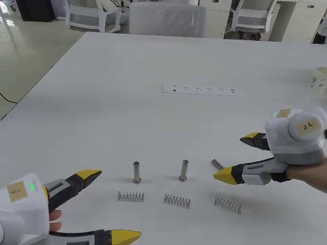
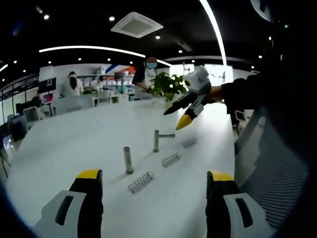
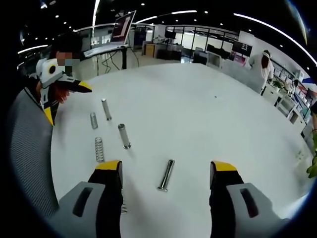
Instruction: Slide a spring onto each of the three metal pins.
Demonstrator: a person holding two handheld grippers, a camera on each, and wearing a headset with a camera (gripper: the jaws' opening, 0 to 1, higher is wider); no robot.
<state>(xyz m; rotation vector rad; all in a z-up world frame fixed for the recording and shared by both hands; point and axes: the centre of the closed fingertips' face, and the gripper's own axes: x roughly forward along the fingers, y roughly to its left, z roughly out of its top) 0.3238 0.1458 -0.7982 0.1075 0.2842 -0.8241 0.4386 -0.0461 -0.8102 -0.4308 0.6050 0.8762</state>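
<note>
Standing are two pins [image 1: 136, 172]; one pin [image 1: 217, 164] and three springs [image 1: 177, 200] lie flat.

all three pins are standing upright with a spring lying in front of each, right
Not quite. The left pin and middle pin stand upright, but the right pin lies on its side on the table, as the right gripper view shows. The springs do lie one in front of each pin.
</note>
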